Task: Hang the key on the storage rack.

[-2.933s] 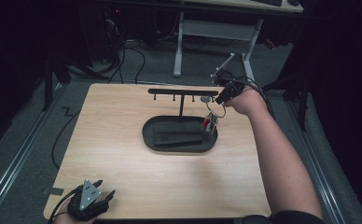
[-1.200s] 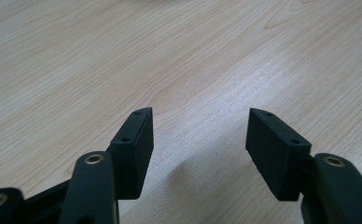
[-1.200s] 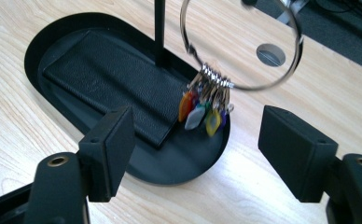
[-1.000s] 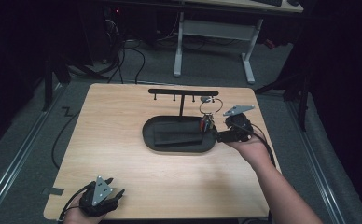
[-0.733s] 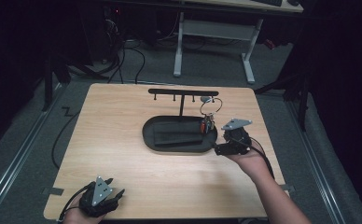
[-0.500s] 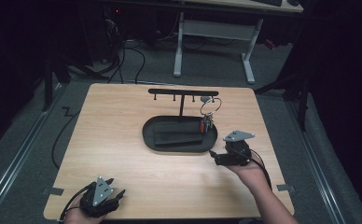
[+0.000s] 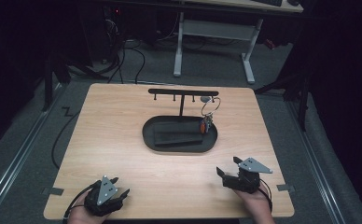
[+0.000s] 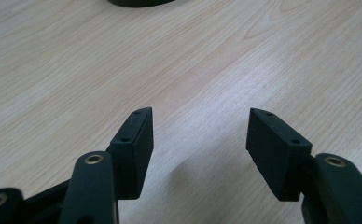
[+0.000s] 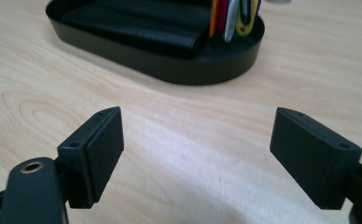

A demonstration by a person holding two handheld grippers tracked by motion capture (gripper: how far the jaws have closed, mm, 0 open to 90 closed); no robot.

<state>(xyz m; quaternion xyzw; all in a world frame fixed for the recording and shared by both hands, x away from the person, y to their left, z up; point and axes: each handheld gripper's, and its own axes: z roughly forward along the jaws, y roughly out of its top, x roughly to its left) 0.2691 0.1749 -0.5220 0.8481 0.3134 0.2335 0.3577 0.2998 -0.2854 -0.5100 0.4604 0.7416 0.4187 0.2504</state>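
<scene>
Item: key ring (image 7: 208, 108), hung on the right-end peg of the black rack (image 7: 184, 93), its coloured tags dangling into the oval tray (image 7: 179, 144).

Right gripper (image 7: 226, 169): jaws just opened wide, nothing between them, near the table's front edge.

Left gripper (image 7: 119, 187): agape, empty.

Handling: we judge the hanging finished; we retreat low and clear, never brushing the tray.

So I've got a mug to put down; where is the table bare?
Bare wood lies left of the oval tray, and between the tray and the left gripper and right gripper. Crowded: the key rack with hanging keys.
</scene>
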